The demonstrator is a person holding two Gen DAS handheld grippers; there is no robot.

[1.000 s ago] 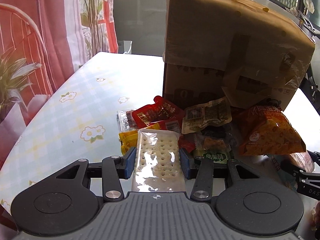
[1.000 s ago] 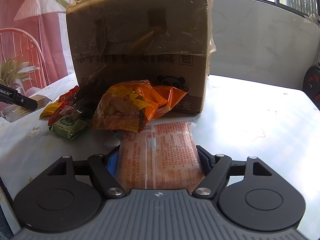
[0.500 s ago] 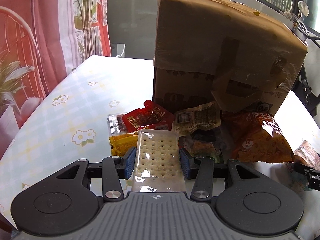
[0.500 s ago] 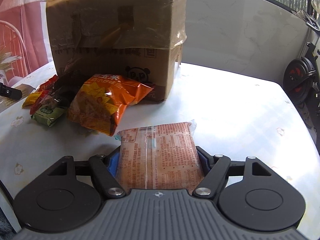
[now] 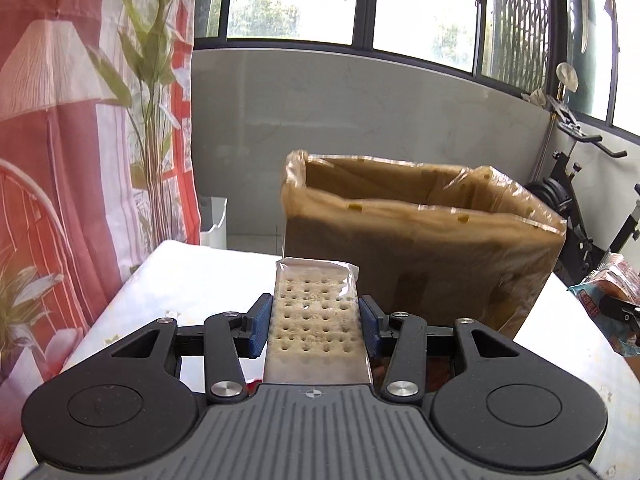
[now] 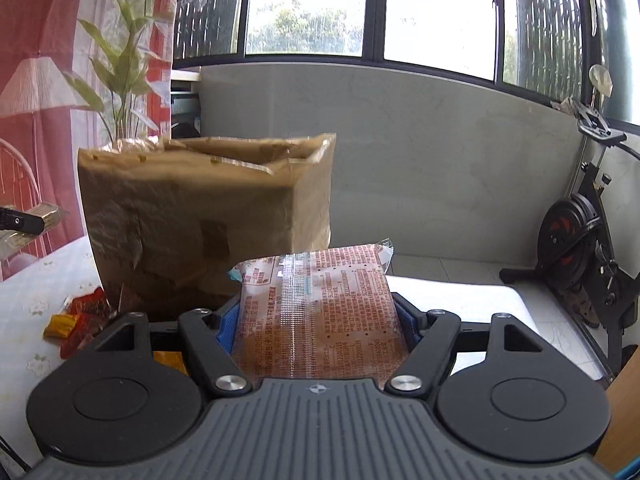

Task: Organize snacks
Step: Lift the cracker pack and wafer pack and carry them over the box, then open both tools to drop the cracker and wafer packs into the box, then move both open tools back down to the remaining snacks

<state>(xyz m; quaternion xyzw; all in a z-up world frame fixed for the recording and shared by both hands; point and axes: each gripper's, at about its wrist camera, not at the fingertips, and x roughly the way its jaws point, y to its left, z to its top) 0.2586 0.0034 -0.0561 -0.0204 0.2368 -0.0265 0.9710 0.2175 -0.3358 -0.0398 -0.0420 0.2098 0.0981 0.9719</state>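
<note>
My left gripper [image 5: 315, 322] is shut on a clear pack of pale crackers [image 5: 314, 320], held up in front of the open cardboard box [image 5: 420, 248]. My right gripper [image 6: 316, 320] is shut on an orange-red printed cracker pack [image 6: 316, 312], raised to the right of the same box [image 6: 200, 216]. The box's open top shows in both views. A few red and yellow snack packets [image 6: 76, 316] lie on the table at the box's foot. The right gripper's pack also shows at the right edge of the left wrist view [image 5: 612, 284].
The table has a white floral cloth [image 5: 184, 276]. A red curtain and a plant [image 5: 144, 92] stand to the left. An exercise bike [image 6: 580, 248] stands to the right, beyond the table. A wall with windows is behind.
Both grippers rose with their packs from table level to about the height of the box's rim. The snack pile dropped out of the left view.
</note>
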